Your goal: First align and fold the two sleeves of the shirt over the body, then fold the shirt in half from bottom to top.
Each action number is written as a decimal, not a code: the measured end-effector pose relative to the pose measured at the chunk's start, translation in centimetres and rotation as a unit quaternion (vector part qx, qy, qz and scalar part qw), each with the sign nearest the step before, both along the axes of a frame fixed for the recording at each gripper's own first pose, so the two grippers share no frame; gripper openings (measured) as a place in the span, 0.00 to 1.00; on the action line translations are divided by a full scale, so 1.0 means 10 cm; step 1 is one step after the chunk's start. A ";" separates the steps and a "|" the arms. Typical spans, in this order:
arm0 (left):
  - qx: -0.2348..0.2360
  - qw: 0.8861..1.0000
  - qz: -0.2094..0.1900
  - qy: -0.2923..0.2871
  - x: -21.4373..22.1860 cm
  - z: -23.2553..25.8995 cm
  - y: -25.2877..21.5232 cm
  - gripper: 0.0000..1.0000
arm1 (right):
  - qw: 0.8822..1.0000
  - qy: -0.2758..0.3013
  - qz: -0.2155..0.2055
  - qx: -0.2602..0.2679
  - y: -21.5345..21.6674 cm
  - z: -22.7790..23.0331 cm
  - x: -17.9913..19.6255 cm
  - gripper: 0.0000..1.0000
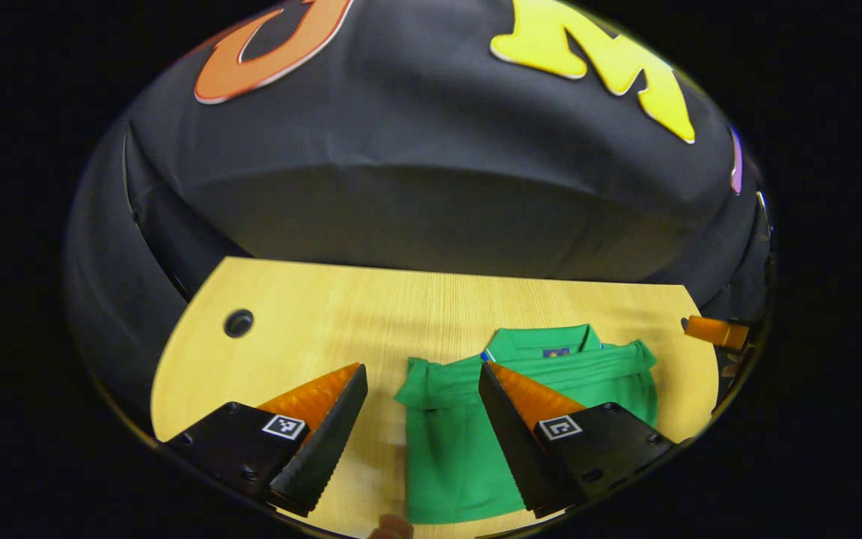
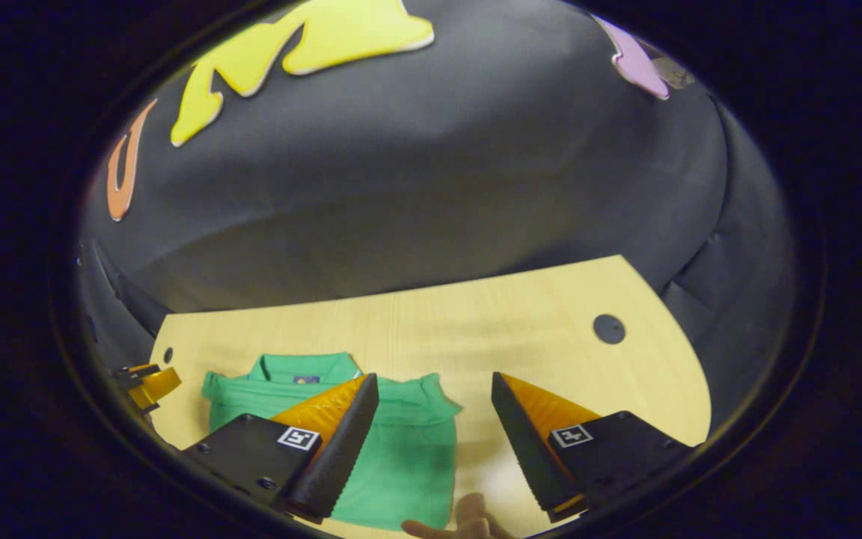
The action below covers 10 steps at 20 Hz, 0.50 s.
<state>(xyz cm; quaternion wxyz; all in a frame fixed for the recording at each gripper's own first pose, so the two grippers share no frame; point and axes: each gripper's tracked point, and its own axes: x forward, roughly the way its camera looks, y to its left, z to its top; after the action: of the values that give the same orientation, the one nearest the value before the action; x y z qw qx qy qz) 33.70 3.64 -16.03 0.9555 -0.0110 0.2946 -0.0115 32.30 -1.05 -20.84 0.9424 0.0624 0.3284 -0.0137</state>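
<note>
Left gripper view: shirt (image 1: 461,442) collar pointing toward wall, apparently sleeves folded.

The shirt (image 1: 468,449) is solid bright green, with no print across its body, and a small dark blue tag (image 1: 555,352) sits inside the collar. The worktop (image 1: 371,314) is pale yellow wood with fine straight grain, broken by one round black hole (image 1: 239,323). The booth's wall (image 1: 431,172) is plain black cloth.
</note>
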 end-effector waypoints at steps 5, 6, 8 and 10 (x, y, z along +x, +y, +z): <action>0.046 0.991 -0.022 -0.123 -0.57 1.39 0.02 0.96 | 0.997 -0.076 0.024 -0.001 0.02 1.13 -0.72 0.93; 0.043 0.988 -0.027 -0.144 -0.72 1.63 -0.02 0.96 | 0.995 -0.093 0.027 -0.003 0.02 1.34 -0.88 0.93; 0.042 0.982 -0.030 -0.180 -1.06 2.01 -0.06 0.96 | 0.990 -0.137 0.022 -0.009 -0.01 1.79 -1.19 0.93; 0.051 0.977 -0.034 -0.205 -1.44 2.29 -0.09 0.96 | 0.982 -0.185 0.018 -0.020 -0.03 2.22 -1.52 0.95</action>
<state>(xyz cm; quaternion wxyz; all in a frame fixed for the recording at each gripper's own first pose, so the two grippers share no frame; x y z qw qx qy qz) 19.30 2.72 6.91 0.9939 0.0506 0.0932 -0.0310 17.07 -1.36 1.33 0.9879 0.0392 0.1496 0.0084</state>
